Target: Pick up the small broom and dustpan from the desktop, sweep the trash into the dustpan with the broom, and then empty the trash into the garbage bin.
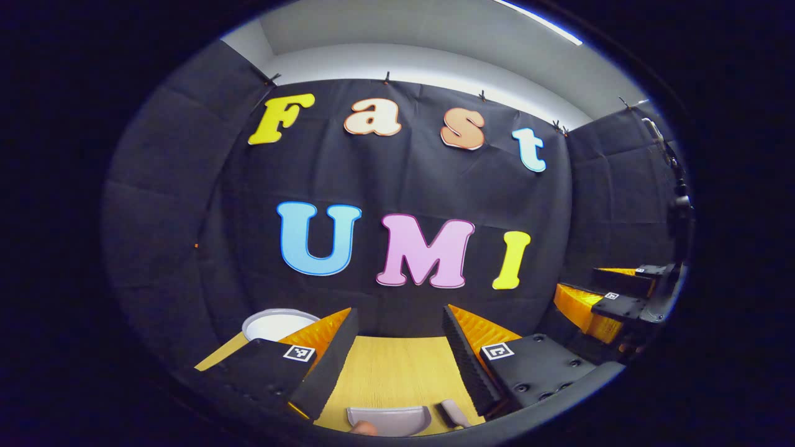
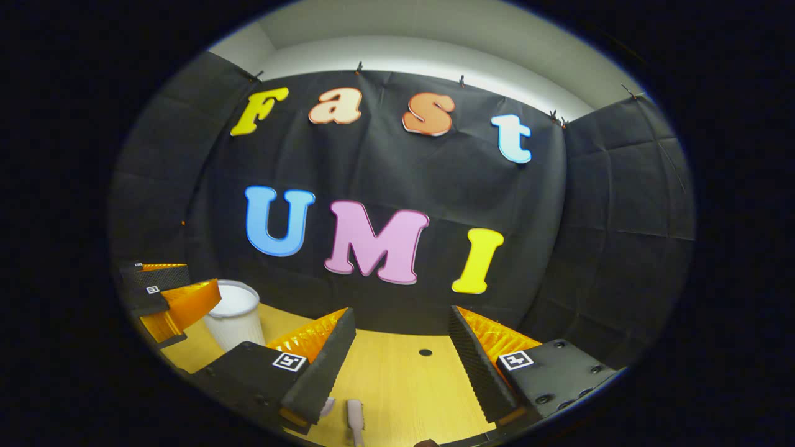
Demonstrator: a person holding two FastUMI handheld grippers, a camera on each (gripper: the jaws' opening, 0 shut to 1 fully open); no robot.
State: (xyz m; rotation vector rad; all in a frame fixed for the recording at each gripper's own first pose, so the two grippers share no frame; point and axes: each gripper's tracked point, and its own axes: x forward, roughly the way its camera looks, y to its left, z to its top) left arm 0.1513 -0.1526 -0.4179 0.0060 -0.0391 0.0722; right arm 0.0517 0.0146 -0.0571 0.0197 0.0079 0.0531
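Opening step: left gripper and right gripper hover spread and empty above the desk; next, descend onto dustpan and broom just below.

Bin rear-left on desk; dustpan left of broom.

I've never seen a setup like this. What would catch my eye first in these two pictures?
Probably the pair of wide-open fingers of each tool, the left tool and the right tool, spread over a wooden desktop. Next, the white garbage bin standing at the back left of the desktop, beside the left tool. At the near edge lies a grey dustpan with the small broom right of it.
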